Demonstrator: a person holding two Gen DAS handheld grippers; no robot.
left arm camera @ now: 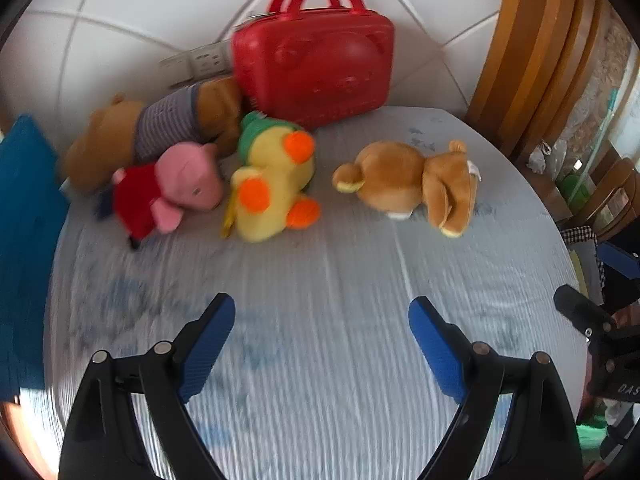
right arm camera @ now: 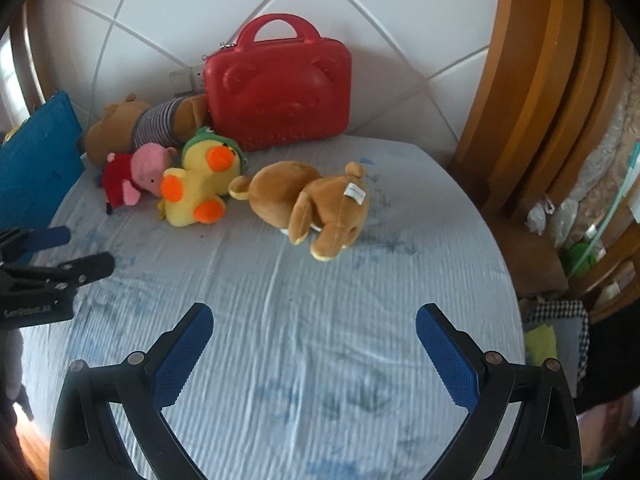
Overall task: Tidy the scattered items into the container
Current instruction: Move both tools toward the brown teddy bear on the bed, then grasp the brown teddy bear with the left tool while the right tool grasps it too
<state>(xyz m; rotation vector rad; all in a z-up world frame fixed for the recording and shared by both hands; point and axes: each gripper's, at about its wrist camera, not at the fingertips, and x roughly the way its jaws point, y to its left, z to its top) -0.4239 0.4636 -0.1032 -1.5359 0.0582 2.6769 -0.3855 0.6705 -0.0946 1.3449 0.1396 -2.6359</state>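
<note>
Both hand-held grippers, left (left arm camera: 322,322) and right (right arm camera: 314,330), spread wide, holding nothing. Four soft toys at centre frame on the bed (right arm camera: 312,280), before the closed red case (right arm camera: 278,88). Brown bear (right arm camera: 308,204) nearest: probably light, squashy; best pinched across the body.

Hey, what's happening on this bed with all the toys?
A person holds a gripper in each hand over the bed; the left gripper and right gripper are both open and empty. Four plush toys lie loose: a brown bear, a yellow duck, a pink pig and a striped bear. The red case stands closed by the wall. Nothing is packed yet.
</note>
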